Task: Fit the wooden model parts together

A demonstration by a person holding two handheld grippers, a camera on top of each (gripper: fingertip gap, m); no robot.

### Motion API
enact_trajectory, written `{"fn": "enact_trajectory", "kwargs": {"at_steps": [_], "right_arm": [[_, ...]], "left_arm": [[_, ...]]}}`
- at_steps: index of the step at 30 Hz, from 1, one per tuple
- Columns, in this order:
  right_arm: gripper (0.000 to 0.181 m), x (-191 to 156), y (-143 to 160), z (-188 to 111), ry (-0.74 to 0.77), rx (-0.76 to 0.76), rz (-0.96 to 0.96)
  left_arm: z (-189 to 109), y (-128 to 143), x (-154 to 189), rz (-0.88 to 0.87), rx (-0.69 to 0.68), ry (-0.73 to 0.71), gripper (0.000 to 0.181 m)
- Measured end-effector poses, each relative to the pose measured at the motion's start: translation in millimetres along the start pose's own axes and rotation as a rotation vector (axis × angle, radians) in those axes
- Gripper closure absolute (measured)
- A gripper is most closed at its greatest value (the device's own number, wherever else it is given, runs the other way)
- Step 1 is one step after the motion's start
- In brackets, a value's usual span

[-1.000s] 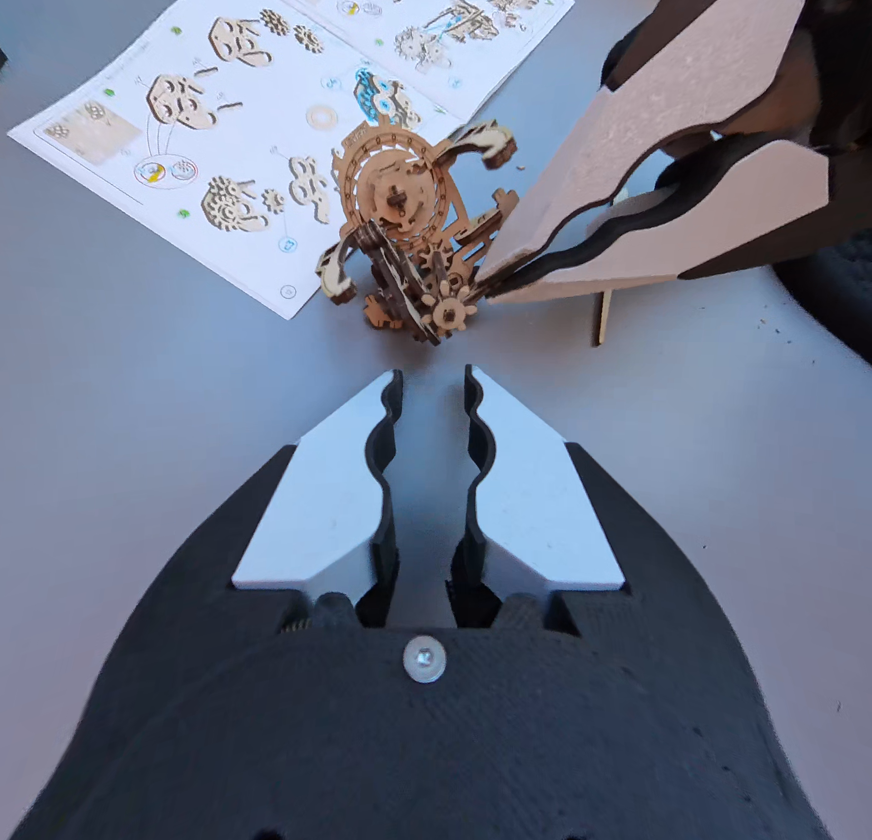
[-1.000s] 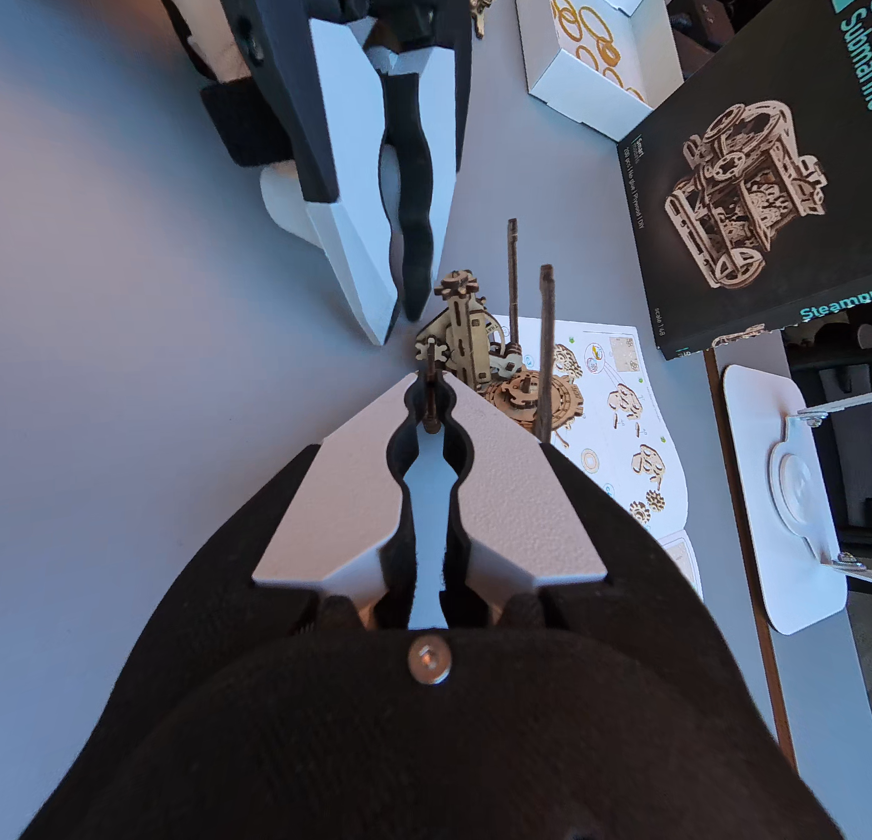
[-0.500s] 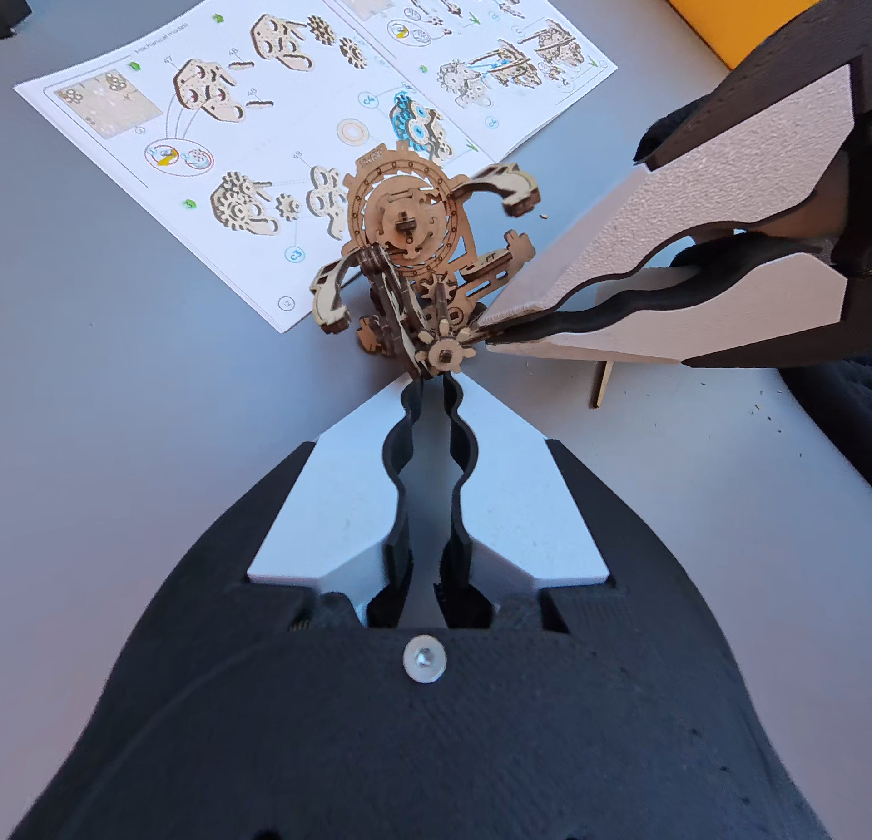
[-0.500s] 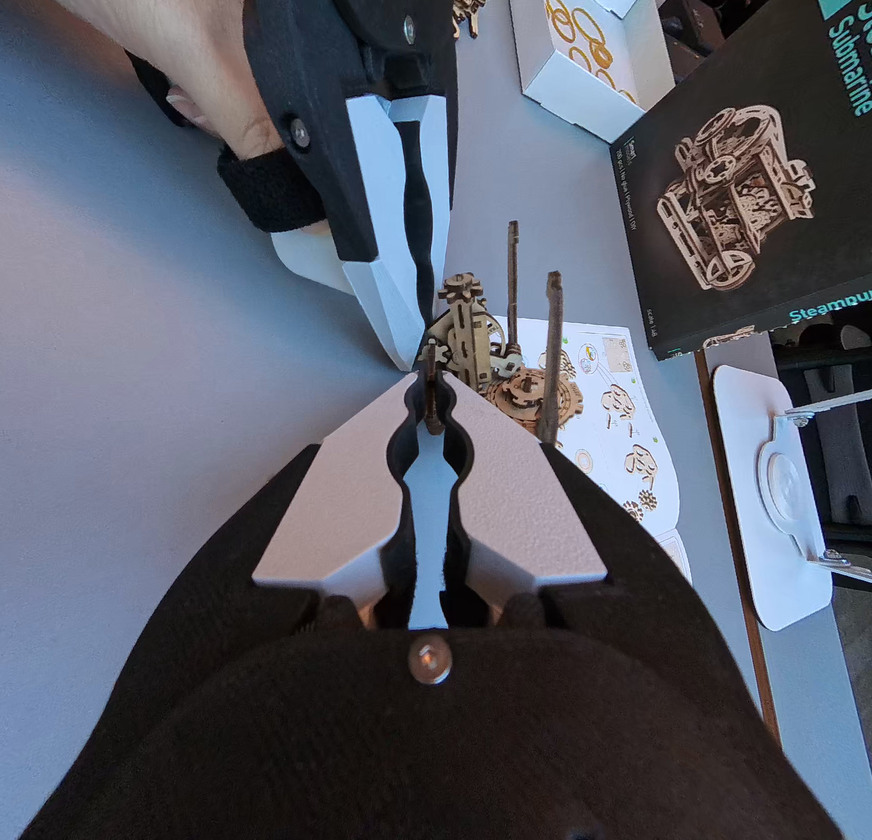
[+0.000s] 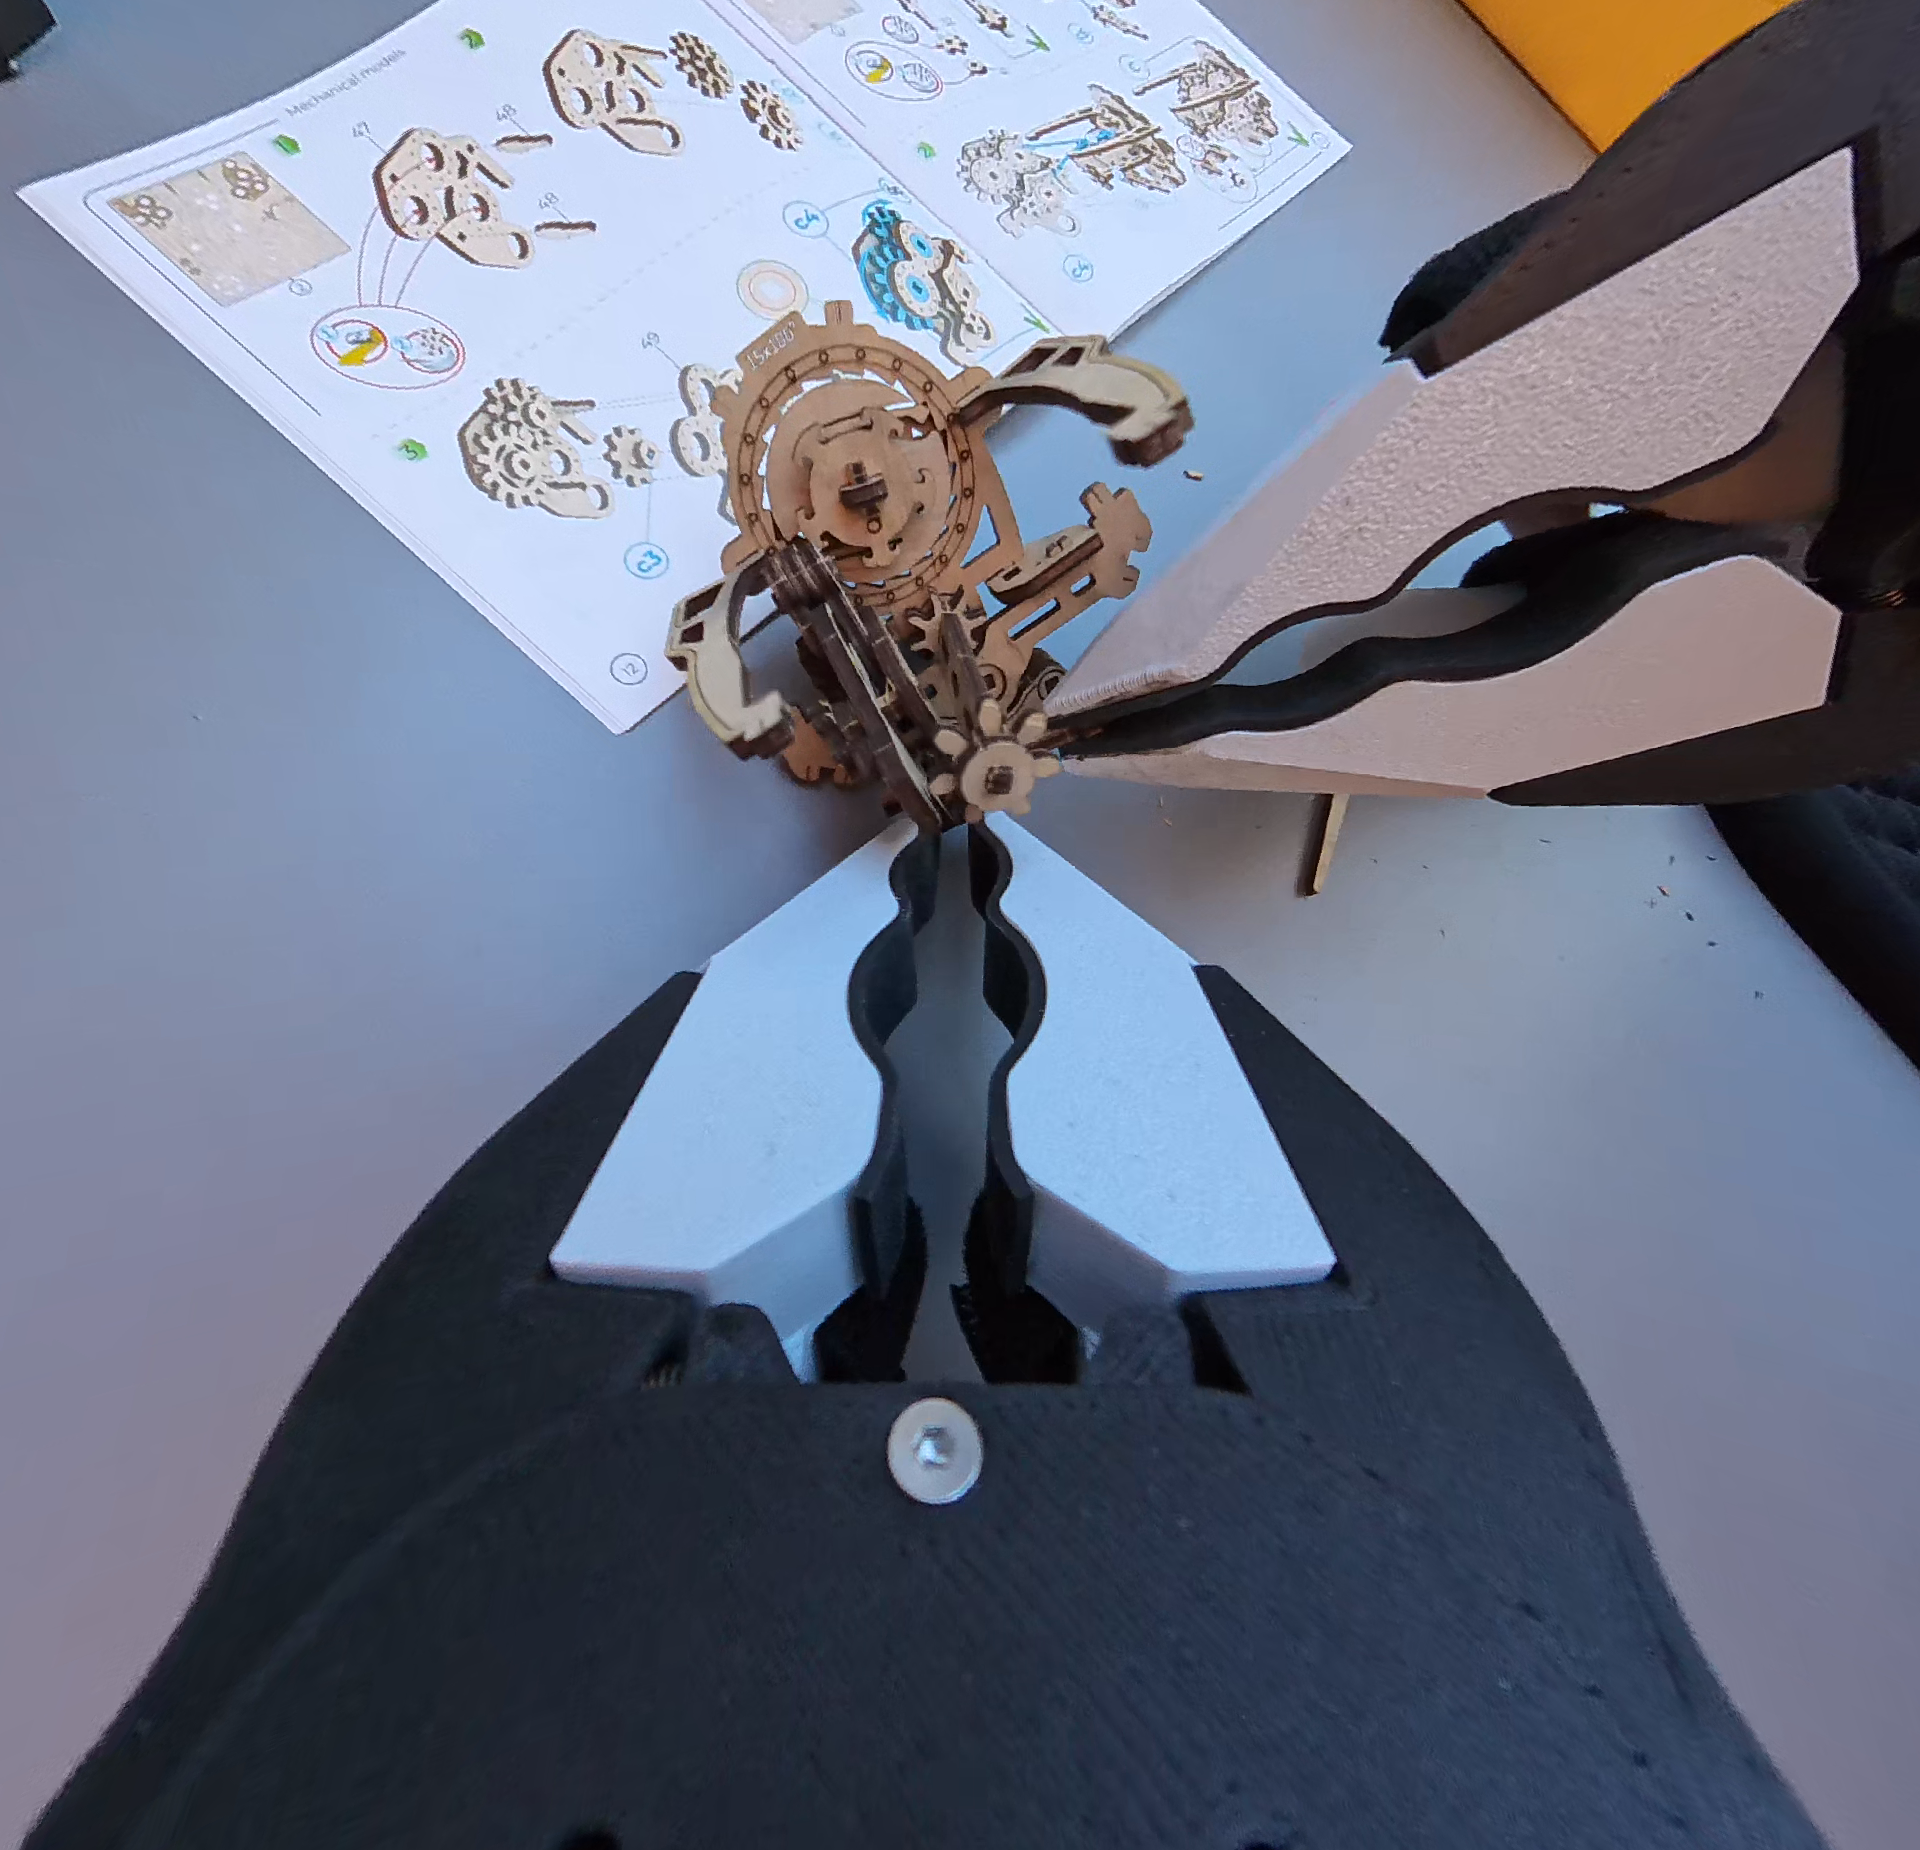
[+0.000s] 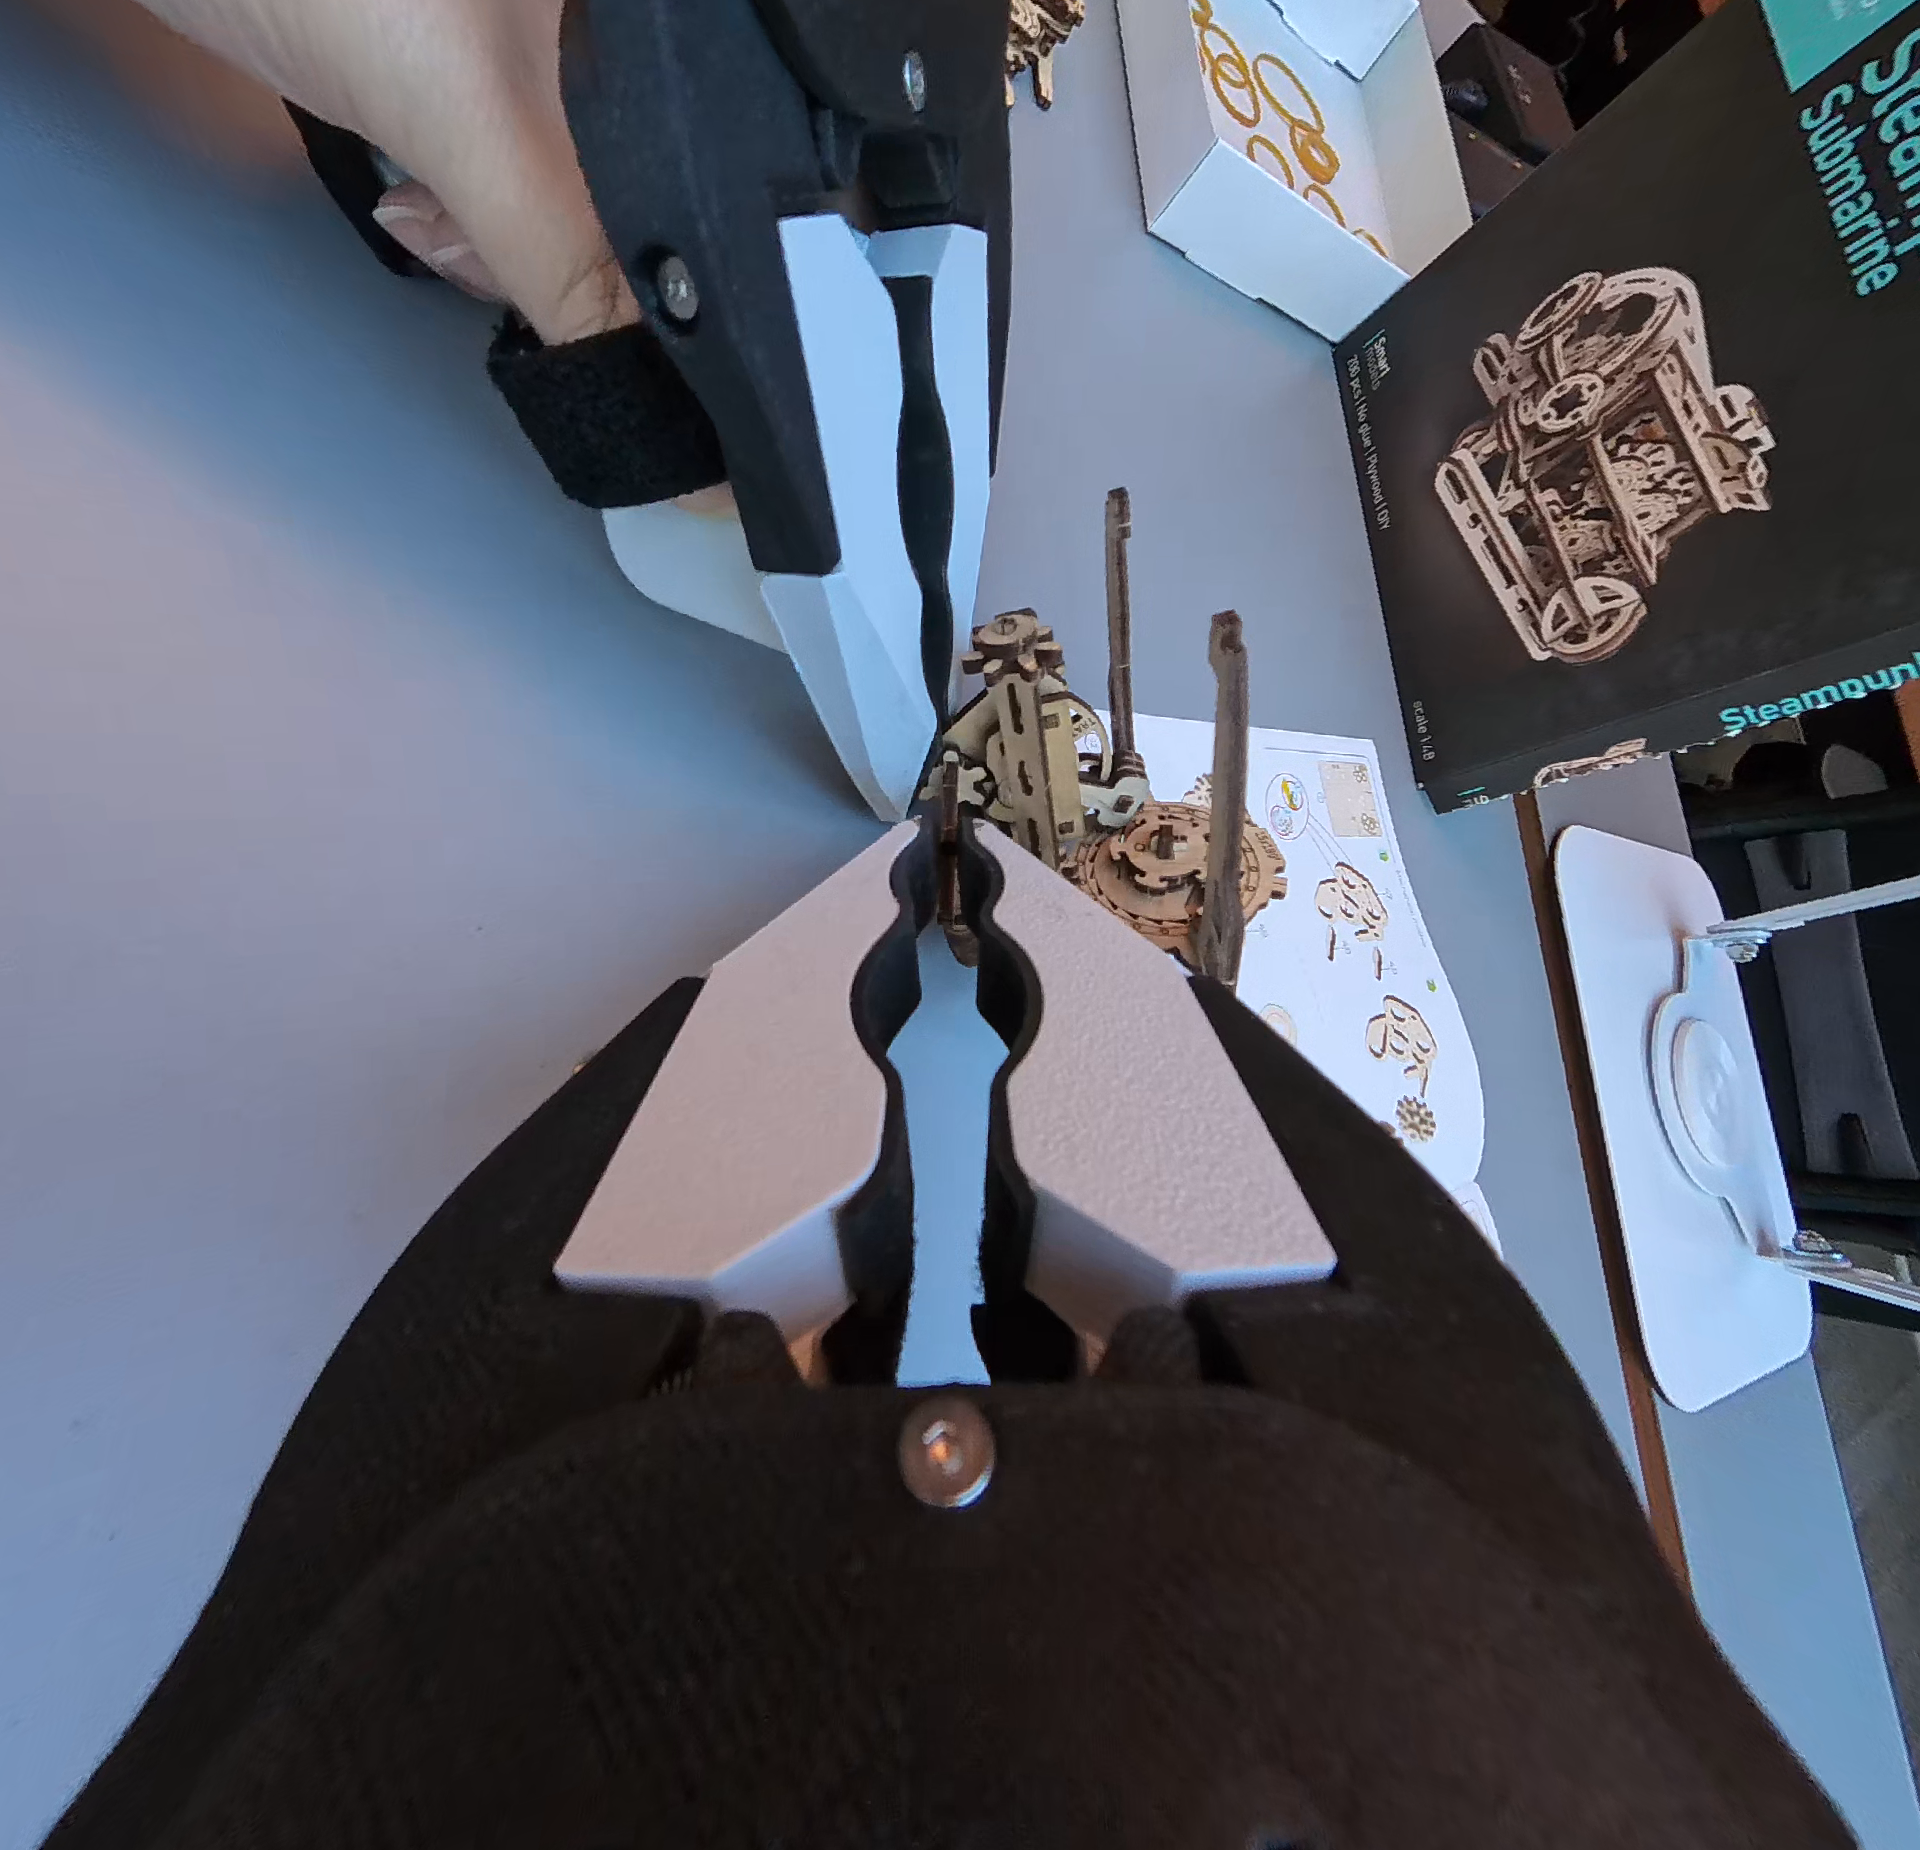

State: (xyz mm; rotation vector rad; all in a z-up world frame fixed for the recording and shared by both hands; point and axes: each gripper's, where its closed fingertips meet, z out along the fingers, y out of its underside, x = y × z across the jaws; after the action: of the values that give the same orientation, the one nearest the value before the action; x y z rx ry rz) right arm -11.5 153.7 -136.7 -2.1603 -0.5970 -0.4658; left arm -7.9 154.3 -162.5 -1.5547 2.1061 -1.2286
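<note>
wooden model parts, already joined into a small geared assembly (image 5: 883, 574), are sitting at the middle of the grey table (image 5: 260, 917), with the far side overlapping the near corner of an open instruction booklet (image 5: 520, 242). going left to right in the left wrist view, we are seeing the booklet lying flat, then the assembly with its round dial plate facing up and its curved arms sticking out, then a loose thin wooden strip (image 5: 1325, 844) lying on the table just beyond.

we are holding our left gripper (image 5: 951, 834) with its jaws drawn narrow, tips pinching the near edge of the assembly just below a small gear (image 5: 992, 777). our right gripper (image 5: 1060, 740) is coming in from the right with its jaws nearly together, clamping a thin dark wooden part right beside that gear.

in the right wrist view, a hand (image 6: 447, 117) is gripping the left tool at upper left. to the right of the assembly (image 6: 1049, 761), two dark rods are standing upright from it. farther right are lying a white open box (image 6: 1247, 211) with yellow rings, a dark kit box (image 6: 1621, 429), and a white pad (image 6: 1662, 1125).
</note>
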Motion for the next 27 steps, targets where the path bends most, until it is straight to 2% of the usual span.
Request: {"fn": "enact_trajectory", "kwargs": {"at_steps": [7,12,19,27], "right_arm": [[0.170,4,-1,-4,0.022,0.036,-0.015],[0.168,6,-10,-19,-0.002,0.142,0.004],[0.165,3,-23,-33,-0.055,0.307,0.052],[0.169,-8,-29,-16,-0.038,0.240,-0.022]], "left_arm": [[-5,1,0,-0.096,0.007,0.075,0.178],[-10,2,1,-0.179,0.010,0.166,0.178],[-16,6,-4,-0.264,-0.001,0.217,0.178],[-16,5,-4,-0.291,0.003,0.242,0.178]]}}
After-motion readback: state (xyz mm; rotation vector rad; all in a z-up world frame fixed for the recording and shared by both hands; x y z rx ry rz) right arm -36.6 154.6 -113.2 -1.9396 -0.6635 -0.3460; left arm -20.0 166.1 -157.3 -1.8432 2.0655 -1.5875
